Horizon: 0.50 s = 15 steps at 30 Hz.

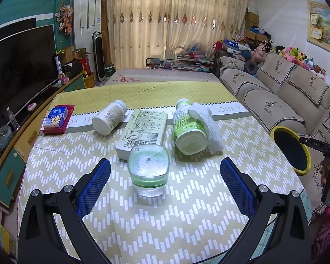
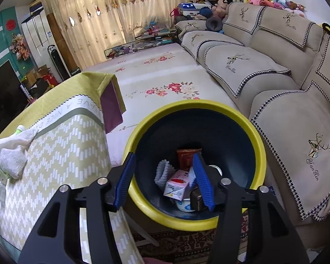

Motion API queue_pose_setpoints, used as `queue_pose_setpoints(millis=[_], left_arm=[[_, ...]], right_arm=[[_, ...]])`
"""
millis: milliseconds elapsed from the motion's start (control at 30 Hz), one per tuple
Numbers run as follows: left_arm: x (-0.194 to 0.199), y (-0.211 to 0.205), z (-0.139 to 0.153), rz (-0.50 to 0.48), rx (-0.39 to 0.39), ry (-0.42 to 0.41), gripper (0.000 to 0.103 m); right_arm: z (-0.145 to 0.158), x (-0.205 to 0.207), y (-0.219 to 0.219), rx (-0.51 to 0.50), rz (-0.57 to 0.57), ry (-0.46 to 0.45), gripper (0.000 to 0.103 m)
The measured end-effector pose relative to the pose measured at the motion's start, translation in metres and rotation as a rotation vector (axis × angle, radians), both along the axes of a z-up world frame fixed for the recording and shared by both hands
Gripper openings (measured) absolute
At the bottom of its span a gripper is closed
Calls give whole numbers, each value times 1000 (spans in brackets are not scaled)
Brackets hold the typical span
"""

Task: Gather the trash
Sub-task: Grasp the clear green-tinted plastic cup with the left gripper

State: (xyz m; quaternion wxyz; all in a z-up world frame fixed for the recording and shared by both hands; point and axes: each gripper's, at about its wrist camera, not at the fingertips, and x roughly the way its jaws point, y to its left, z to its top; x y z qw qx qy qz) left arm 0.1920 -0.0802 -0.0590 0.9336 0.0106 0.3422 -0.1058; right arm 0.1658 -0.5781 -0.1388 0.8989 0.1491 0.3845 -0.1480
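A clear plastic cup (image 1: 148, 171) with a green band stands on the tablecloth between the fingers of my left gripper (image 1: 165, 162), which is open and not touching it. Behind it lie a pale green box (image 1: 143, 132), a white bottle (image 1: 110, 117) and a green bottle (image 1: 188, 129) with a white paper towel (image 1: 206, 127) draped over it. My right gripper (image 2: 164, 156) hangs open over the yellow-rimmed bin (image 2: 187, 104), nothing between its fingers. In the bin lie a pink-and-white carton (image 2: 178, 184), a brown packet (image 2: 187, 158) and other trash.
A blue tissue pack (image 1: 57, 118) rests on a red item at the table's left edge. The bin (image 1: 290, 149) stands off the table's right side, beside the sofa (image 2: 286, 101). A TV cabinet (image 1: 8, 160) runs along the left. The table's corner (image 2: 94, 132) is close to the bin.
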Motion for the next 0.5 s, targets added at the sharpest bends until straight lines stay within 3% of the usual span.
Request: queue_pose_setpoints(millis=[233, 500], left_arm=[[16, 12, -17, 44, 13, 28, 98], [45, 11, -42, 13, 5, 78, 96]], right_arm=[[3, -8, 18, 22, 40, -20, 55], [0, -1, 32, 23, 70, -5, 55]])
